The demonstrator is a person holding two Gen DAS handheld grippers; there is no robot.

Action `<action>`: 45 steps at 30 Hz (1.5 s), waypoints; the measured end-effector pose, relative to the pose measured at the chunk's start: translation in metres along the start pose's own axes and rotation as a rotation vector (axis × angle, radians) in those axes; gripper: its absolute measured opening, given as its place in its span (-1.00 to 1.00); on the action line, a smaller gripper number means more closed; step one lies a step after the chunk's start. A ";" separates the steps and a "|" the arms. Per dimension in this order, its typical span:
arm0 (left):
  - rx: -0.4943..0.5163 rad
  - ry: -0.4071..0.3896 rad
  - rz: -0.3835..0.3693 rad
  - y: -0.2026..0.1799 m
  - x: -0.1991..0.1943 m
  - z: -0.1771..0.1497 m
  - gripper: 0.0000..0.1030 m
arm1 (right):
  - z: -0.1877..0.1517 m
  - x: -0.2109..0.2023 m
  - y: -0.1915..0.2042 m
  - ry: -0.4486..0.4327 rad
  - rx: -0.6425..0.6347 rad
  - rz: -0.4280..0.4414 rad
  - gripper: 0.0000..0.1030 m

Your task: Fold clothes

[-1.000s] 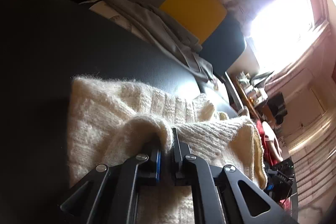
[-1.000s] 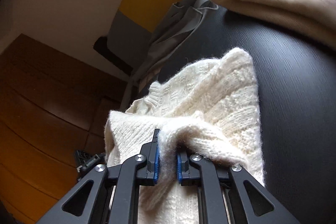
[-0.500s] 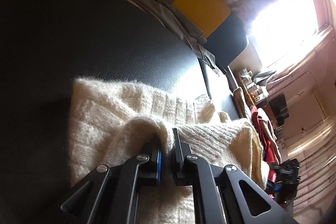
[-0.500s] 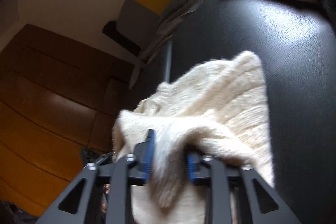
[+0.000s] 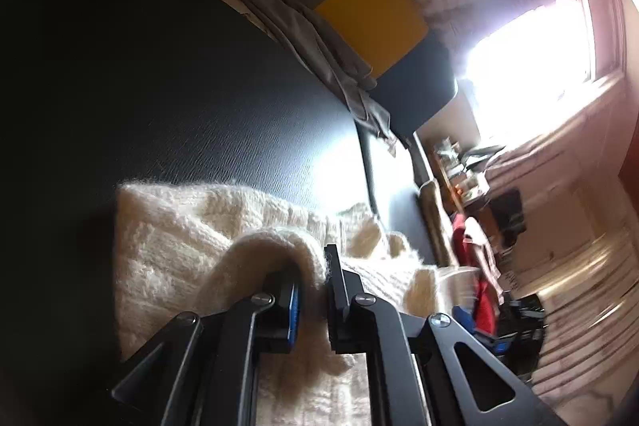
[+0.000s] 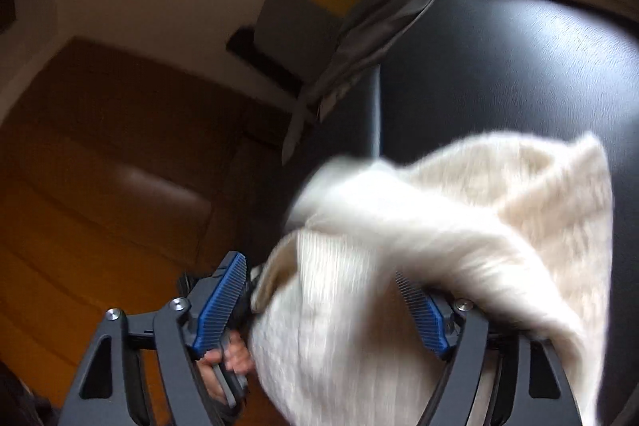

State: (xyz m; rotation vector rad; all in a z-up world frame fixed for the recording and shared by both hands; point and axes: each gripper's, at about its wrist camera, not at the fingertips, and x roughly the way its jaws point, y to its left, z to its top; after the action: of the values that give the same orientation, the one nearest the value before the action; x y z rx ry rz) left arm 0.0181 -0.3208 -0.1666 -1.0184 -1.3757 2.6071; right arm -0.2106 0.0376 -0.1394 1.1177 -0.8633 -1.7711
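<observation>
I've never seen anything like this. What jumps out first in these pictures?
A fluffy cream sweater sprawled on a black leather surface fills the foreground. The left tool pinches a fold of it, while the right tool is opening with knit draped between its blue pads. Far right in the left view, a window blazes white.

Black tabletop (image 5: 199, 74), bright window (image 5: 531, 62), yellow-and-grey panel (image 5: 371, 18) behind, wooden floor (image 6: 100, 186) below.
</observation>
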 end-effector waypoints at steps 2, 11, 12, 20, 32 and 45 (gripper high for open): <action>-0.015 0.002 -0.018 0.000 0.007 0.008 -0.78 | 0.007 0.002 -0.008 -0.021 0.017 -0.024 0.53; -0.020 0.049 -0.018 -0.010 0.020 0.033 -0.68 | -0.015 0.005 0.022 0.059 -0.358 -0.436 0.11; -0.007 0.055 -0.014 -0.013 0.021 0.034 -0.66 | -0.018 0.006 0.030 0.061 -0.433 -0.493 0.09; 0.032 0.094 0.042 -0.014 0.041 0.041 -0.67 | 0.007 0.034 0.030 0.081 -0.575 -0.853 0.09; -0.077 -0.112 -0.027 -0.010 0.005 0.051 -0.41 | 0.006 0.034 0.043 0.046 -0.701 -0.990 -0.85; 0.504 0.175 0.219 -0.081 0.055 0.012 -0.35 | 0.002 0.025 0.065 -0.022 -0.699 -0.848 0.10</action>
State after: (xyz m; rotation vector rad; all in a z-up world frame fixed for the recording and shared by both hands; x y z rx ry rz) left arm -0.0533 -0.2630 -0.1314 -1.3169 -0.5482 2.7089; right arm -0.1998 -0.0112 -0.0911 1.0278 0.3215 -2.4703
